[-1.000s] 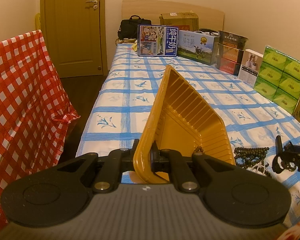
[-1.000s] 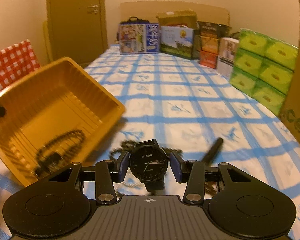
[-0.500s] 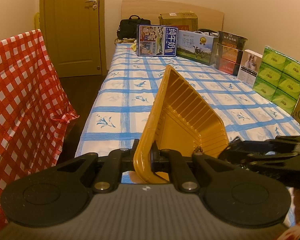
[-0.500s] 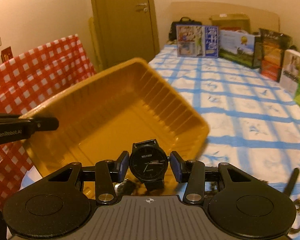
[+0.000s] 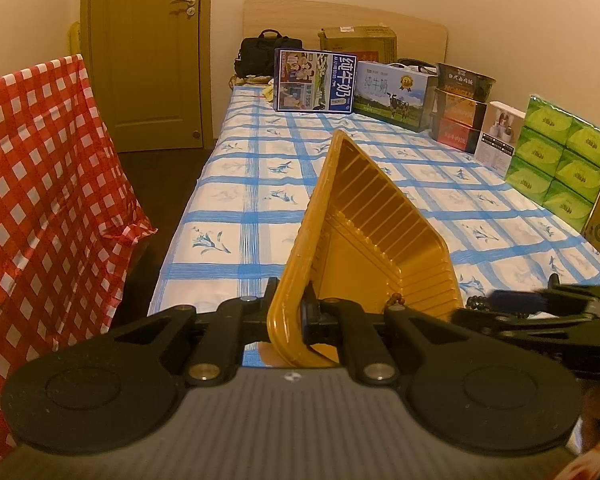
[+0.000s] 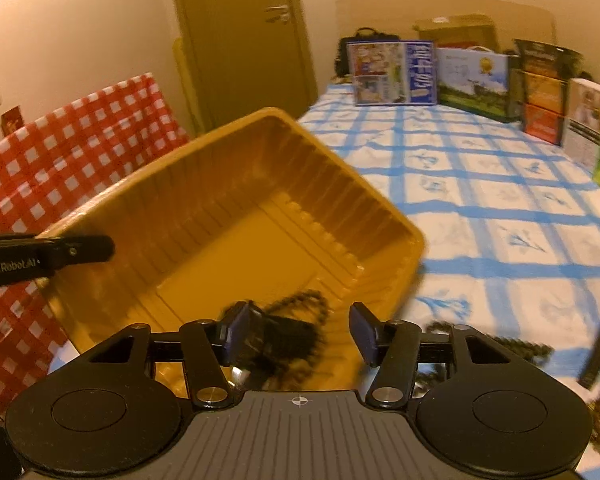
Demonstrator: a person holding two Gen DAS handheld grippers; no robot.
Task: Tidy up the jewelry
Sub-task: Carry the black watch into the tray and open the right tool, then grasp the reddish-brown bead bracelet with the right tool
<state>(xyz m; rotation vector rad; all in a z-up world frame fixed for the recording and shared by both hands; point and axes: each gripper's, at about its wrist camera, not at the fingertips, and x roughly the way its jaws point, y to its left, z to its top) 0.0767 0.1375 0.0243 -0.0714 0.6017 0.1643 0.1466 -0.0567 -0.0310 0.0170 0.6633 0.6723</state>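
My left gripper (image 5: 290, 314) is shut on the near rim of a yellow ribbed plastic tray (image 5: 376, 240) and holds it tilted up on edge. In the right wrist view the tray (image 6: 204, 216) opens toward me, with the left gripper's finger (image 6: 72, 250) on its left rim. My right gripper (image 6: 300, 334) is open over the tray's near edge. A black wristwatch (image 6: 276, 340), blurred, lies in the tray below it beside a dark bead bracelet (image 6: 300, 300). More dark bead strands (image 6: 512, 346) and a black stick-shaped item (image 6: 598, 352) lie on the bed to the right.
A blue-checked bedspread (image 5: 420, 184) covers the bed. Milk cartons and boxes (image 5: 316, 80) stand at its far end, and green tissue packs (image 5: 560, 156) along the right. A red-checked cloth (image 5: 40, 200) hangs at the left. A door (image 5: 148, 52) is behind.
My right gripper has opened and let go of the watch, which now lies in the tray. It had carried the watch left over the tray. The left gripper holds the tray as before.
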